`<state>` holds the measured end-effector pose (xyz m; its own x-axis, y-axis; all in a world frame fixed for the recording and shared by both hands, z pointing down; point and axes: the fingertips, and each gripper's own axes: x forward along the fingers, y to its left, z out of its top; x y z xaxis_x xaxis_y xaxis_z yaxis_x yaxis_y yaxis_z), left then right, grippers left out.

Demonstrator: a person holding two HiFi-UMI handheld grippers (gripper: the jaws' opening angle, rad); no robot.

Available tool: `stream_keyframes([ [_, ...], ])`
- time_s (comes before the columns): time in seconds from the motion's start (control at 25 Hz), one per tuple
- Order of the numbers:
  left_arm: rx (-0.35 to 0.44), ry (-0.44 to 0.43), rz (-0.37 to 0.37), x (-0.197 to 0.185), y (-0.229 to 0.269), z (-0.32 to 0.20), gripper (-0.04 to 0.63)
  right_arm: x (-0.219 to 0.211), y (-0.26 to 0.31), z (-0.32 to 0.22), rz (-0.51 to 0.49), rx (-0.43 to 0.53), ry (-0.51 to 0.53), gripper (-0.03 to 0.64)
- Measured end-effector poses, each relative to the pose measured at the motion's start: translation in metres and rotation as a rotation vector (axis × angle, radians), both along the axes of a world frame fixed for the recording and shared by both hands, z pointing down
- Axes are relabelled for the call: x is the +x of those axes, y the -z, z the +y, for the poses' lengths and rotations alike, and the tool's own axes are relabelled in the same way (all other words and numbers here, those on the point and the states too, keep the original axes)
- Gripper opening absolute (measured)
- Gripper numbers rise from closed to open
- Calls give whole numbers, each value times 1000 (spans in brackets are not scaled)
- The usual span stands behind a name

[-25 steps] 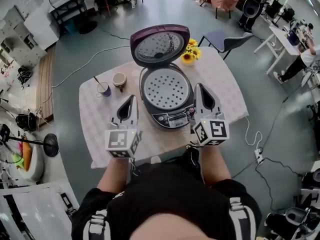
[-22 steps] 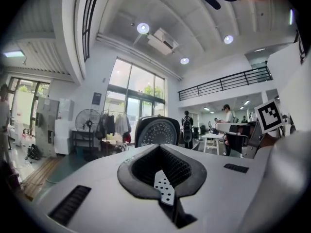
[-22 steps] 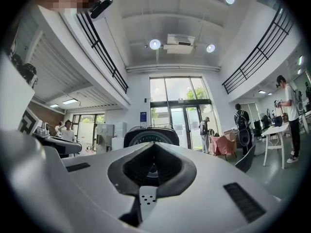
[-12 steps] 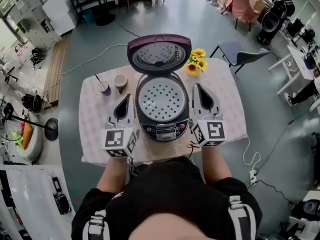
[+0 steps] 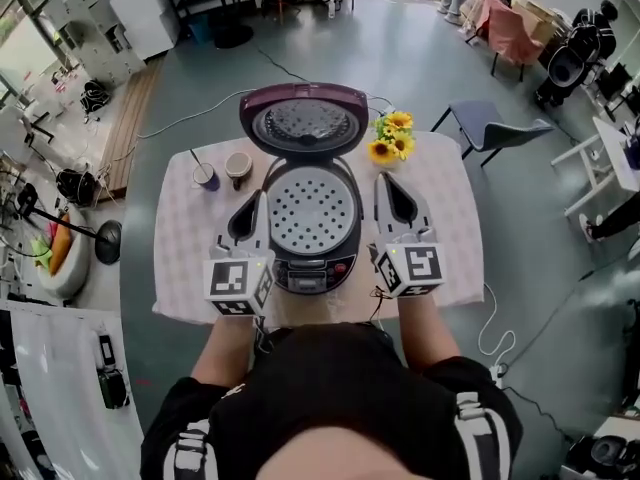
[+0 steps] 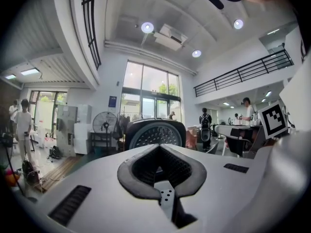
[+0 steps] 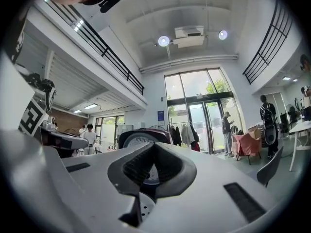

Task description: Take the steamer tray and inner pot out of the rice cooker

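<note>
The rice cooker (image 5: 305, 258) stands mid-table with its purple lid (image 5: 303, 123) swung up and back. The perforated steamer tray (image 5: 312, 208) lies in its mouth; the inner pot beneath is hidden. My left gripper (image 5: 257, 200) hovers just left of the cooker body, shut and holding nothing. My right gripper (image 5: 384, 181) hovers just right of it, also shut and empty. In the left gripper view the left gripper (image 6: 158, 147) points level past the raised lid (image 6: 154, 132). In the right gripper view the lid (image 7: 138, 139) shows behind the right gripper (image 7: 151, 144).
Two cups (image 5: 205, 176) (image 5: 238, 165) stand at the table's back left, and yellow flowers (image 5: 390, 136) at the back right by the lid. The patterned tablecloth (image 5: 190, 253) covers the table. A grey chair (image 5: 490, 128) stands beyond the right corner; cables lie on the floor.
The head view has swung, so the cooker now sits square in front instead of angled right. Both grippers have shifted along the cooker's sides and stay shut.
</note>
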<state>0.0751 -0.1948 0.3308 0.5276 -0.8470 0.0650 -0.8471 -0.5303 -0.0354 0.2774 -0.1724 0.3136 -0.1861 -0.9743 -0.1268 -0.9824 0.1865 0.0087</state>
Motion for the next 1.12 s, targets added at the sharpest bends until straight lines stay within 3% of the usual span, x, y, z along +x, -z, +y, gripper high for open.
stream_keyframes([
  [0.16,-5,14,10,-6,-1,3,3,-6,-4,-3,3,-12,22,0],
  [0.32,-9,16,12,-20,-4,-1,3,-7,-5,-2,-21,-5,-20,0],
  [0.48,33,6,25,-30,2,-6,3,-9,1,0,-17,37,-54,0],
  [0.52,40,-11,29,-29,2,-8,6,-10,4,0,-25,50,-50,66],
  [0.56,37,-34,35,-26,2,-9,132,-11,7,-1,-42,59,-36,226],
  [0.6,24,-59,40,-24,2,-10,404,-12,9,-1,-62,62,-19,324],
  [0.64,9,-78,43,-22,1,-12,455,-13,11,-2,-75,59,-5,350],
  [0.88,-53,-129,39,-25,-7,-20,453,-27,3,-5,-118,-15,106,362],
  [1.12,-162,-180,87,-35,-25,-28,453,-21,-6,-9,-174,-29,93,362],
])
